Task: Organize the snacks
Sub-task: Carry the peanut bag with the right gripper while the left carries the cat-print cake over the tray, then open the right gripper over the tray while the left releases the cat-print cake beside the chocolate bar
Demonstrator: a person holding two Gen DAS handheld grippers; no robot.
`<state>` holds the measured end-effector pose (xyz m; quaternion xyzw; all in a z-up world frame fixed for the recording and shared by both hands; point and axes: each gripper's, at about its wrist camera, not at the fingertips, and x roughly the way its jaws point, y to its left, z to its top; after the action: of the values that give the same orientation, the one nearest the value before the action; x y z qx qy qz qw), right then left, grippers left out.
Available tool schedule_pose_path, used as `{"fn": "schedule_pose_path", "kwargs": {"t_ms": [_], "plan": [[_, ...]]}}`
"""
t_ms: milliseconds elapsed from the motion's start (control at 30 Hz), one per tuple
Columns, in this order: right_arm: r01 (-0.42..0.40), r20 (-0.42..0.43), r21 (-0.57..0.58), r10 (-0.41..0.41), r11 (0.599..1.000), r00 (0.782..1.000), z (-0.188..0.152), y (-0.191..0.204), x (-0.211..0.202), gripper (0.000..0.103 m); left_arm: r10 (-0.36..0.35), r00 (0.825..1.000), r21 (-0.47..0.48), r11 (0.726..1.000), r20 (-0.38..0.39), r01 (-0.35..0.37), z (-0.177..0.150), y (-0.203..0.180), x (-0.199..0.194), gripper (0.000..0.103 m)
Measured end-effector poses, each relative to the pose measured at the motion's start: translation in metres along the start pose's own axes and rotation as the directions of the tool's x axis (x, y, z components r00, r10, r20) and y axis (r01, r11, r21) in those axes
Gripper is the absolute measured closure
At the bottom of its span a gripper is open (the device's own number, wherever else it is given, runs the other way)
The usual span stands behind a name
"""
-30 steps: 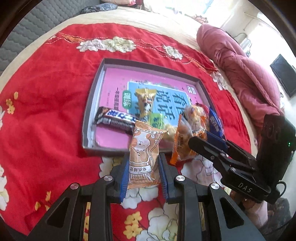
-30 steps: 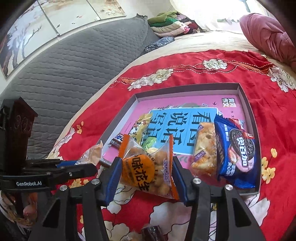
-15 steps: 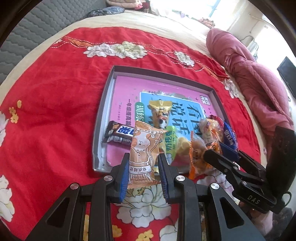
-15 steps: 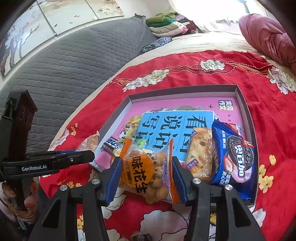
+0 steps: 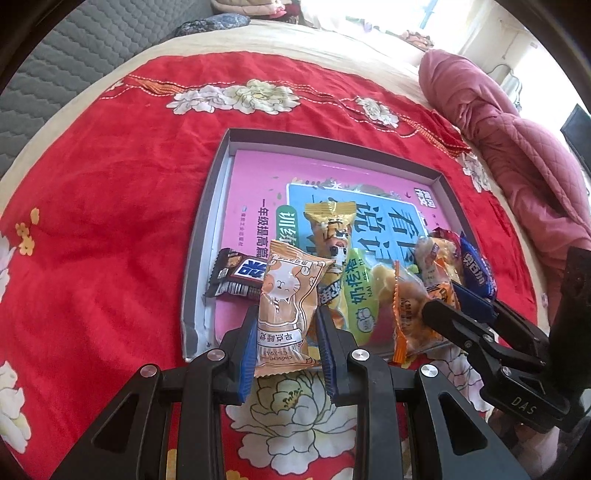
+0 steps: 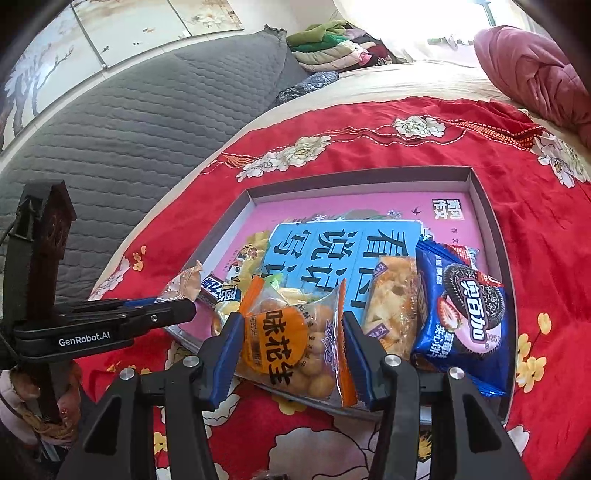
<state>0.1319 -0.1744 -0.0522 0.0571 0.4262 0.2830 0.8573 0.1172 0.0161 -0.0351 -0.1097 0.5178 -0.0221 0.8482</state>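
left tongs [image 5: 286,339] grip the cat packet [image 5: 286,306] between both pads, over the tray [image 5: 199,258] near edge. right tongs [image 6: 290,349] clamp the peanut bag [image 6: 295,339] likewise. chocolate bar [image 5: 236,275] lies ahead-left of the left tongs; oreo pack [image 6: 467,317] right of the right tongs.

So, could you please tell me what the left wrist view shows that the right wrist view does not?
Only the left wrist view shows the cat-print packet face-on in the left gripper, and a dark screen. Only the right wrist view shows folded clothes and a painted wall panel. Both show the gray tray, the peanut bag in the right gripper, and the blue cookie pack.
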Motion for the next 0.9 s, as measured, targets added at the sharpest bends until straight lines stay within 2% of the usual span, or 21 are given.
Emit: {"fn": "schedule_pose_path", "kwargs": {"t_ms": [133,900], "plan": [[0.029,-0.008,-0.023,-0.029,0.999,1.000,-0.001,0.001,0.003,0.050,0.008,1.000,0.006,1.000,0.001,-0.008,0.001,-0.001,0.004,0.073],[0.056,-0.010,-0.049,-0.056,0.997,0.998,-0.001,0.005,0.005,0.050,0.017,1.000,0.023,1.000,-0.008,-0.017,0.003,-0.008,0.015,0.072]]}}
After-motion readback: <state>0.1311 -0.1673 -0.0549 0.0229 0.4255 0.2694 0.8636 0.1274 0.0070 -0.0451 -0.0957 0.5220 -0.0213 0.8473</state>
